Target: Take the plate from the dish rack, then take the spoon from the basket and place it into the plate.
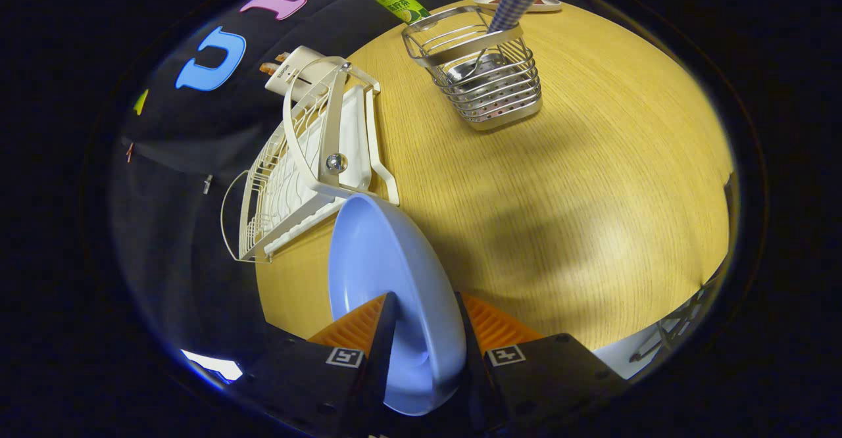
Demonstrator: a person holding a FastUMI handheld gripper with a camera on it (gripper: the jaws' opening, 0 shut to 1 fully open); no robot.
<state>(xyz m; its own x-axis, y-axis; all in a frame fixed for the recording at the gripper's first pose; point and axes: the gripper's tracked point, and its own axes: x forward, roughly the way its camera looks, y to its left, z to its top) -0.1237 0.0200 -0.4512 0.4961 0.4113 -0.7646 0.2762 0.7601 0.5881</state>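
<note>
While the gripper (pixel 424 333) pinches the pale blue plate (pixel 388 273) by its rim, one finger pressed on each face, the dish hangs on edge above the near part of the wooden table (pixel 592 181), just clear of the white dish rack (pixel 309 162) at the left. The plate's broad face is turned sideways, its long axis running away from the fingers toward the rack, with the far rim close to the rack's frame. Held so narrowly at one edge, the plate could pivot or slip in the grip, and a careless swing might knock that far rim against the rack. At the far side of the table stands the wire basket (pixel 487 76), where the spoon (pixel 510 4) is propped nearly upright, checked handle up and leaning right. A green-labelled bottle (pixel 398 0) lies beyond it. The plate has yet to be set down flat before the spoon can follow.
</note>
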